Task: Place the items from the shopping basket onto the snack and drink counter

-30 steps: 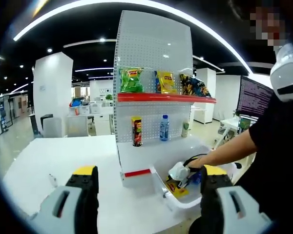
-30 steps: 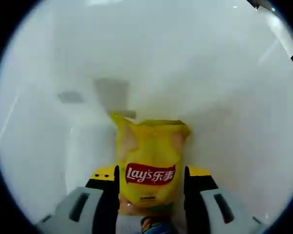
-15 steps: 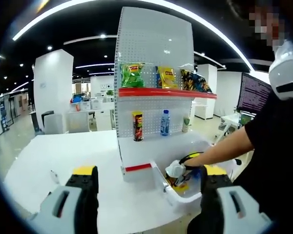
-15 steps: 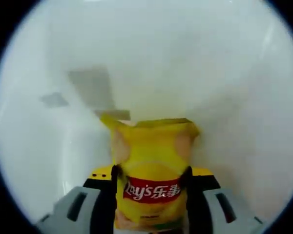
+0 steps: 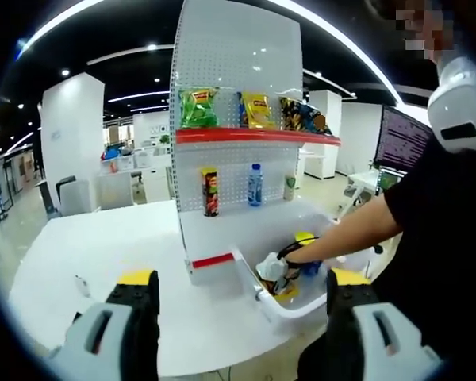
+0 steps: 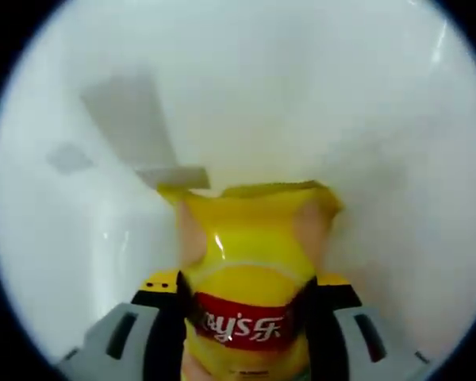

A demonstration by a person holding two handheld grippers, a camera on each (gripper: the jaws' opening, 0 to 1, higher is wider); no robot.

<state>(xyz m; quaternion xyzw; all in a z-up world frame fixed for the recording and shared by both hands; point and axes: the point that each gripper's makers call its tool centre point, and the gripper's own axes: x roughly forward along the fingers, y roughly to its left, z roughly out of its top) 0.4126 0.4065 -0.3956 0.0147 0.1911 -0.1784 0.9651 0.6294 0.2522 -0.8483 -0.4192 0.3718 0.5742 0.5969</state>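
Observation:
In the right gripper view a yellow Lay's chip bag (image 6: 244, 270) stands between the jaws, and my right gripper (image 6: 246, 317) is shut on it, inside the white basket (image 6: 365, 119). In the left gripper view my left gripper (image 5: 242, 305) is open and holds nothing, above the white table. The white shopping basket (image 5: 301, 305) sits at the counter's foot, with the person's hand and the right gripper (image 5: 271, 268) down in it. The white pegboard counter (image 5: 238, 48) carries a green bag (image 5: 197, 107), a yellow bag (image 5: 256, 109) and a dark bag (image 5: 305, 117) on its red shelf.
A tall can (image 5: 210, 191), a water bottle (image 5: 255, 185) and a small bottle (image 5: 290, 187) stand on the counter's lower level. A person in black stands at the right, with a monitor (image 5: 400, 143) behind. The white table (image 5: 103, 254) stretches to the left.
My right gripper has closed tighter on the chip bag, which now bulges and fills more of its view. The left gripper's camera has drifted, so the counter sits slightly left and higher.

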